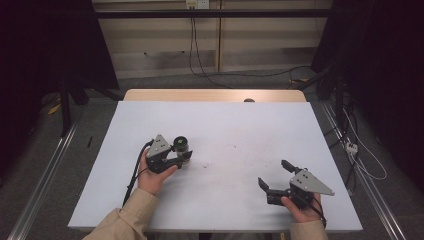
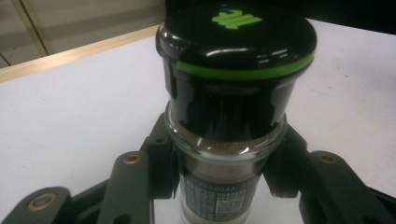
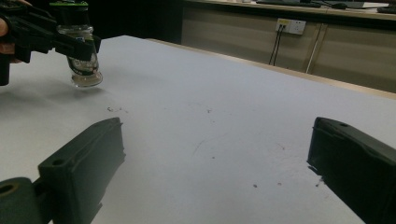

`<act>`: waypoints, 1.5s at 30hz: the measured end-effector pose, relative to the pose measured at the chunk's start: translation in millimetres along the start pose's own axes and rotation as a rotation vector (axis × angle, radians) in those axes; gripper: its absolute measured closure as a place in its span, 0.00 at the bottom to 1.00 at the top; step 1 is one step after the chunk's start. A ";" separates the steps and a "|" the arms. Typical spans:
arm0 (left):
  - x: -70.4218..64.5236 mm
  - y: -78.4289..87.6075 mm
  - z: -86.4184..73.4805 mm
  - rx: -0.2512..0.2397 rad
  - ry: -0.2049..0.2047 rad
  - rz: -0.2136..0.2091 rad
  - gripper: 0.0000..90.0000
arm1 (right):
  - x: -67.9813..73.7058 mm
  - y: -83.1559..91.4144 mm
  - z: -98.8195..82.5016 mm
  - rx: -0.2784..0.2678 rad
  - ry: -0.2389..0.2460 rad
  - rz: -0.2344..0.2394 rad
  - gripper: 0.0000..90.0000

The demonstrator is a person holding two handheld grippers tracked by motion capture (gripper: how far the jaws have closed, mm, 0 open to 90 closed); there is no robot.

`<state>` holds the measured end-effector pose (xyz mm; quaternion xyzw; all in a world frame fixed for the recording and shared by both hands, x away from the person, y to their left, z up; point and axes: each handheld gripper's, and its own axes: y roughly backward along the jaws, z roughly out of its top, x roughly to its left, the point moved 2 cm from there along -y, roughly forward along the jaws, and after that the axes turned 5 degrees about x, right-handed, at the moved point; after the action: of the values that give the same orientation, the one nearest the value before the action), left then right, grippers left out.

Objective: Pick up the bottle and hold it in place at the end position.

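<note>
Above table, left gripper clamps upright jar.

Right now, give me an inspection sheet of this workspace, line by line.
Surface: white table, upright and flat, with small dark specks and scuff marks near its middle.
Job's things: one glass jar with a black lid and green ring, brown powder inside, standing upright.
Clutter: nothing seen beyond the specks.
Grippers: left claw shut on the jar's glass body below the lid; right claw open and holding nothing, low over the table.
Cables: black cable trailing from the left claw off the near edge; more cables hang from a wall socket.
Surroundings: wooden edge behind the table, grey floor, dark curtains on both sides.
</note>
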<state>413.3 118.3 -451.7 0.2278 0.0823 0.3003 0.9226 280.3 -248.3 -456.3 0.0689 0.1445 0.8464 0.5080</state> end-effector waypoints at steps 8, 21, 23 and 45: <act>-0.3 -9.2 5.9 0.002 -0.004 -0.026 0.59 | -0.5 -1.1 0.2 0.002 -0.001 0.001 0.03; 2.1 -23.6 17.1 -0.002 0.003 -0.037 0.59 | -0.3 -2.9 0.4 0.008 -0.003 0.010 0.03; 1.5 -26.0 18.6 0.006 -0.007 -0.034 0.59 | -0.3 -3.1 0.4 0.009 -0.004 0.008 0.03; -1.6 -48.7 36.6 0.013 -0.045 -0.051 0.59 | -1.9 -3.5 0.8 0.005 -0.017 0.007 0.03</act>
<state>447.7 68.9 -442.3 0.2383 0.0694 0.2710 0.9300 284.4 -248.2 -456.6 0.0781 0.1420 0.8471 0.5060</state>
